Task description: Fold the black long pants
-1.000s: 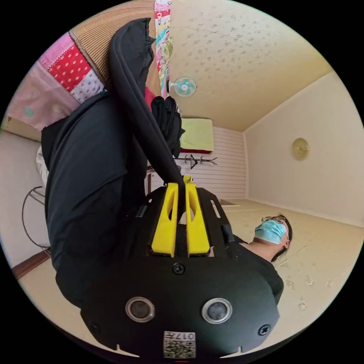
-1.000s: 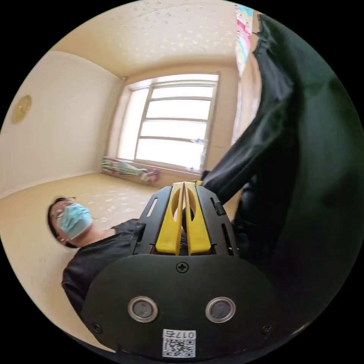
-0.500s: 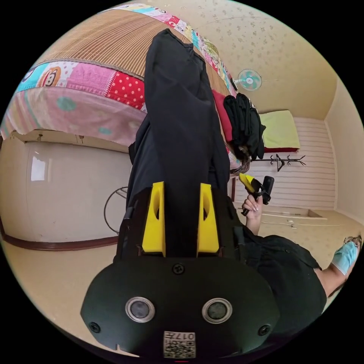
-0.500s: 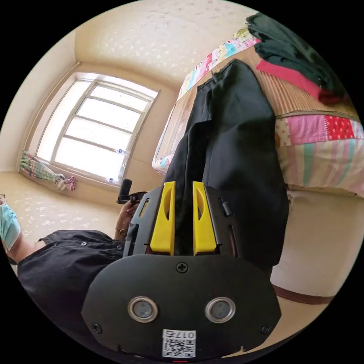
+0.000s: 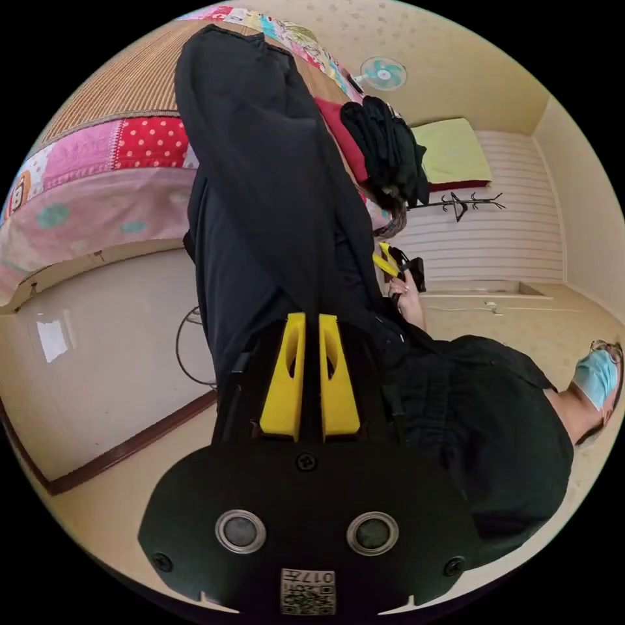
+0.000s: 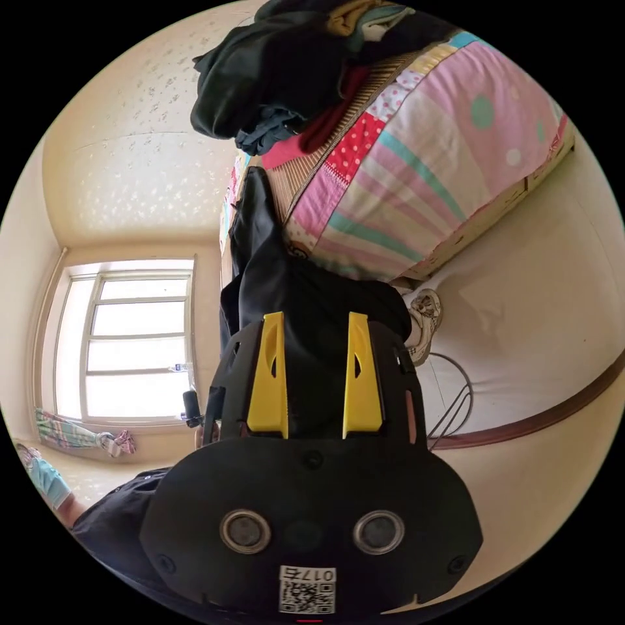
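Across the edge of the bed (image 5: 97, 189), the black long pants (image 5: 260, 195) lie partly on the woven mat (image 5: 124, 84) that covers the mattress and partly hanging off the side toward the floor. By the left gripper view, the left gripper (image 5: 306, 322) has its yellow jaws drawn nearly together on a ridge of the black cloth, so it looks clamped on the pants. By the right gripper view, the right gripper (image 6: 312, 325) has its jaws spread wide with the pants (image 6: 299, 306) running between them, pressing on nothing.

The step in hand seems to be getting a fresh hold so the hanging part can be brought up onto the mat. To do it well, I would close the right jaws on the same edge the left one holds, well apart from it, so the cloth hangs straight between the two rather than bunching. Both layers should be caught in each grip. Lift evenly and lay the pants flat clear of the pile of dark clothes (image 6: 286, 71) and the red garment (image 5: 342, 137) beside them on the mat.

As for writing, each gripper body carries a small printed code sticker (image 5: 308, 591); no brand or label on the pants can be made out. The patchwork bedcover (image 6: 416, 176) shows dots and stripes, no words I can read.
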Tool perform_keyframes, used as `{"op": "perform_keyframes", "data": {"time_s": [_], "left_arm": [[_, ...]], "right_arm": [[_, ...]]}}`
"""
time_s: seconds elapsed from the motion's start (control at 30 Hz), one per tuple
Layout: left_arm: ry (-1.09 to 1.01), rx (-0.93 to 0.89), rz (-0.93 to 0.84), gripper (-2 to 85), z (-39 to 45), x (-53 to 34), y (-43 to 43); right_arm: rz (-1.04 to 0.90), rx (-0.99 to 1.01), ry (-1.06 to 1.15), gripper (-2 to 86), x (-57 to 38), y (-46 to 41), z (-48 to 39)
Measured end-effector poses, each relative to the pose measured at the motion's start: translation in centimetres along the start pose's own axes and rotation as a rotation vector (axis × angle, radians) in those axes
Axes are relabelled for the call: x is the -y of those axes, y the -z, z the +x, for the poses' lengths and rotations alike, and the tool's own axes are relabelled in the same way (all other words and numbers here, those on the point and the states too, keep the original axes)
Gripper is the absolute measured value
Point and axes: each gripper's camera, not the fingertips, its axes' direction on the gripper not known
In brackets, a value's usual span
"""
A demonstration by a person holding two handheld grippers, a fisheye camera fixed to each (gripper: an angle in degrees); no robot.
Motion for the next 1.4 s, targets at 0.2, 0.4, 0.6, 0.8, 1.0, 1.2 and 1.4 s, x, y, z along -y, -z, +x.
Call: {"op": "perform_keyframes", "data": {"time_s": [0.2, 0.4, 0.6, 0.8, 1.0, 1.2, 1.4], "left_arm": [[0.068, -0.013, -0.005, 7.4, -3.1, -2.6, -0.9], [-0.092, 0.283, 0.250, 11.0, 4.4, -3.2, -1.1], [-0.384, 0.401, 0.161, 14.9, 11.6, -1.1, -13.5], [-0.410, 0.765, -0.127, 10.4, 10.1, 0.6, -27.2], [-0.423, 0.791, -0.150, -0.6, 9.5, -0.8, -30.2], [-0.281, 0.167, -0.056, -0.5, 3.2, -2.2, -26.3], [-0.336, 0.379, 0.184, 12.4, 4.2, -3.6, -21.2]], "right_arm": [[-0.056, 0.059, -0.033, 13.0, 0.2, -1.6, 0.5], [-0.087, 0.034, -0.009, 12.7, 0.6, -2.2, -0.8], [-0.104, 0.061, -0.020, 12.7, 0.4, -2.6, -0.7], [-0.099, 0.069, -0.020, 12.8, 0.4, -2.1, -0.6], [-0.080, 0.057, -0.027, 13.3, 0.3, -1.1, 0.5], [-0.033, 0.072, -0.003, 16.0, -0.3, -1.1, 2.9], [-0.043, 0.130, -0.069, 15.8, -1.4, -1.6, 5.2]]}}
